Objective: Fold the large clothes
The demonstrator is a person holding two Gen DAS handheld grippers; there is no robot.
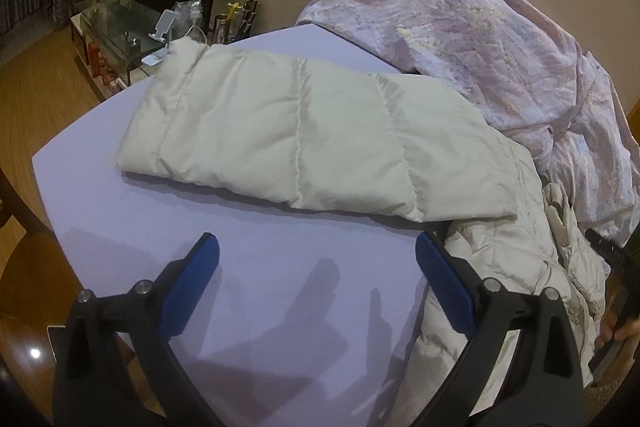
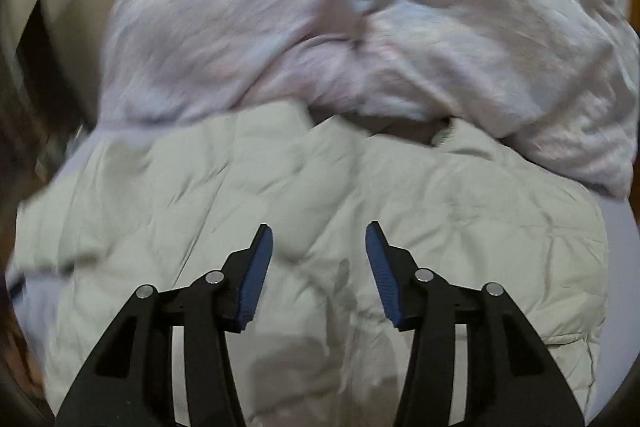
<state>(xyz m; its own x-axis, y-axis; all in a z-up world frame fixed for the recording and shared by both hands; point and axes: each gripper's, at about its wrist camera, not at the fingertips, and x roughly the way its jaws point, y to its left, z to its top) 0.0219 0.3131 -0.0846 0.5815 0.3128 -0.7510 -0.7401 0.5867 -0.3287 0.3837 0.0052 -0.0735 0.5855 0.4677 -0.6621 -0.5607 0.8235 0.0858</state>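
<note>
Cream quilted down coat (image 1: pixel 304 131) lies on the pale lilac bed sheet (image 1: pixel 120 195), one padded panel folded flat with its long axis running across my left view, the crumpled remainder (image 2: pixel 320 195) directly under my right gripper (image 2: pixel 319 239). My right gripper is nearer; its blue-padded jaws stand partly apart, nothing between them, hovering just over the fabric. My left gripper (image 1: pixel 317 253) is spread wide and empty above bare sheet, the coat just ahead and to its right. A rumpled pink floral duvet (image 1: pixel 460 27) borders the coat's far side.
</note>
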